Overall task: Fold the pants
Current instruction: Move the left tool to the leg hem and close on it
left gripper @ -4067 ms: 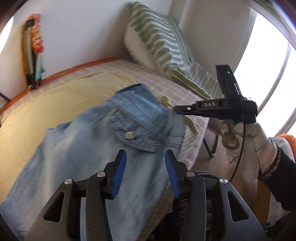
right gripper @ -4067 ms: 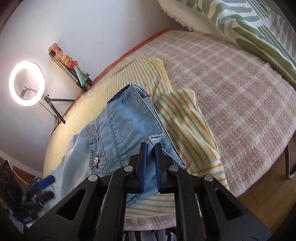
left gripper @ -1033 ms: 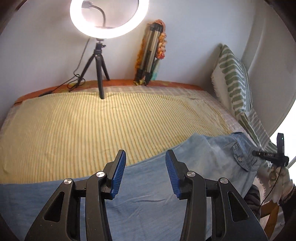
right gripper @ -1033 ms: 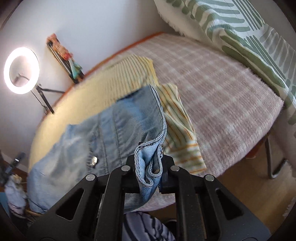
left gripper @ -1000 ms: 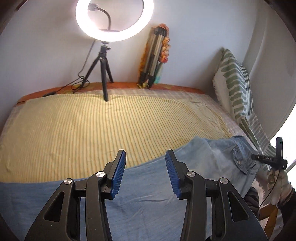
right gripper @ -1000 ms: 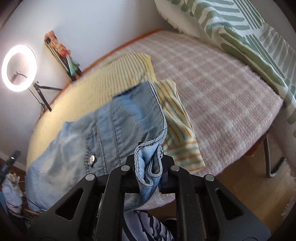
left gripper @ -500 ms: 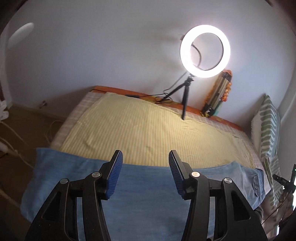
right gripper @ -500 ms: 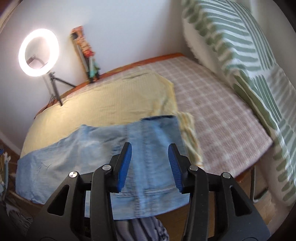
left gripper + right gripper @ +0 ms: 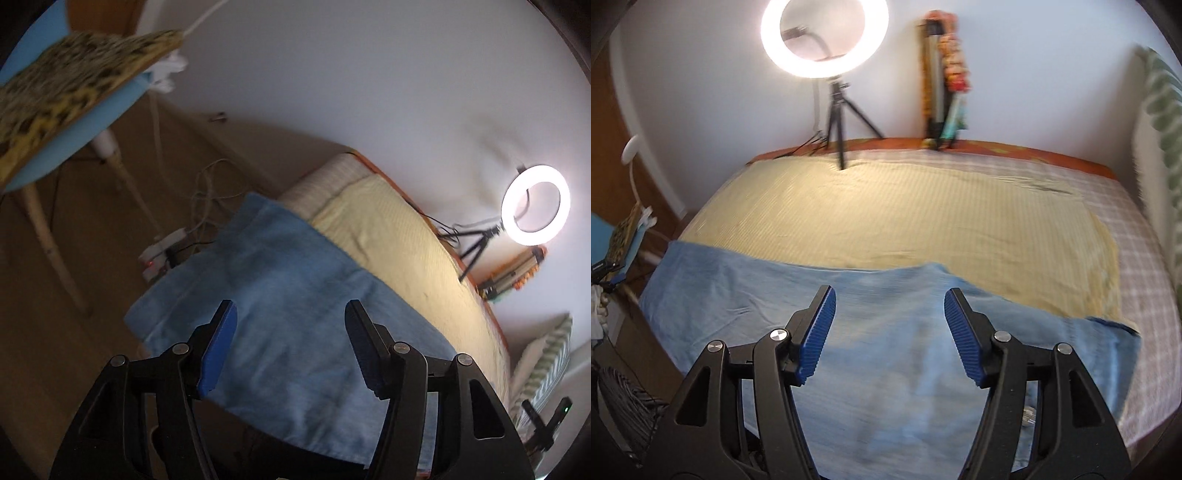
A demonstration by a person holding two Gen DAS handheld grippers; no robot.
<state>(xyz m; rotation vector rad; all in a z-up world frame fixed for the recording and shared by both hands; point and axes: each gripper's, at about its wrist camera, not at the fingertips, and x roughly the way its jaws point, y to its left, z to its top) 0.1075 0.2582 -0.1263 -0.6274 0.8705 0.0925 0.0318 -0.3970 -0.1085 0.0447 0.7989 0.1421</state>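
Observation:
Light blue denim pants (image 9: 886, 350) lie flat along the near edge of the bed, on a yellow striped sheet (image 9: 905, 214). The right wrist view has the waist end at the right and the legs running left. My right gripper (image 9: 888, 325) hovers over the middle of the pants; its jaws are opening and nothing is between them. In the left wrist view the leg end of the pants (image 9: 280, 295) hangs over the bed's corner. My left gripper (image 9: 290, 339) floats above that end, jaws opening and empty. The other gripper (image 9: 546, 421) shows small at the lower right.
A lit ring light on a tripod (image 9: 825, 40) stands at the bed's far edge beside a bundle of rolled mats (image 9: 943, 77). A green-striped pillow (image 9: 1160, 110) leans at the right. Left of the bed are a blue stool (image 9: 74, 107), cables and a power strip (image 9: 162, 254) on the floor.
My right gripper let go of the waistband, opened, and swung left over the pants. My left gripper travelled left along the legs to the hem end and rolled, opening wider.

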